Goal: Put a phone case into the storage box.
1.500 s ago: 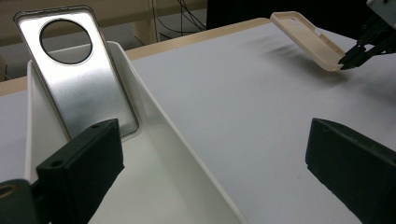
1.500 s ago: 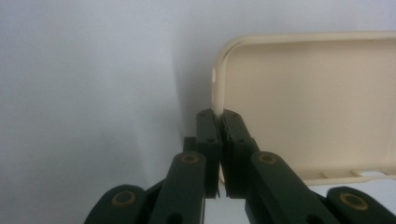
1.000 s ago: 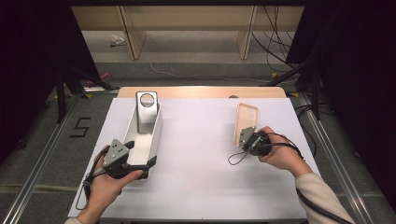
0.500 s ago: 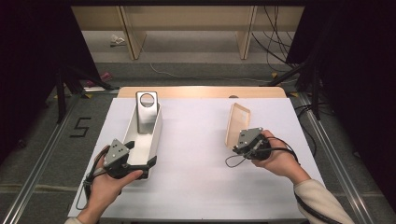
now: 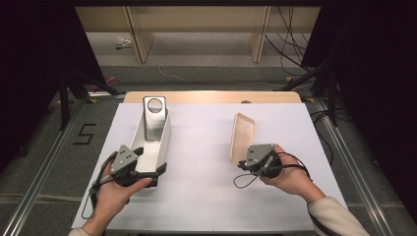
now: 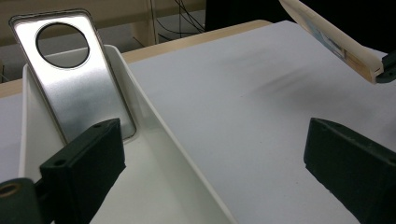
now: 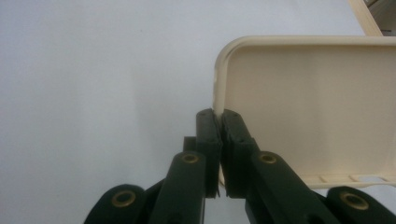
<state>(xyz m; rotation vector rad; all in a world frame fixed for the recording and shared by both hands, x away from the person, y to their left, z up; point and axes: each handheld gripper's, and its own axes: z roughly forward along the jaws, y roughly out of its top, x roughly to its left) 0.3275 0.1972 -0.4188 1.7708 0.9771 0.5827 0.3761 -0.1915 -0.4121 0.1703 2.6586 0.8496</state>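
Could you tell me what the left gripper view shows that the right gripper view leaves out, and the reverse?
The left gripper view alone shows the white tray, the metal plate with a round hole leaning in it, and the left tongs open, one jaw inside the tray and one outside. The right gripper view alone shows the right tongs shut on the cream case's rim, and its hollow inside. Both share the cream case and the white tabletop.

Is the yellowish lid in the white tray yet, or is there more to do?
Not yet. Done: the right gripper has pinched the cream lid by its edge, lifted over the table. In hand: the left gripper, jaws open, straddles the near wall of the white tray holding the metal plate. Left, probably: bringing the lid across to the tray.
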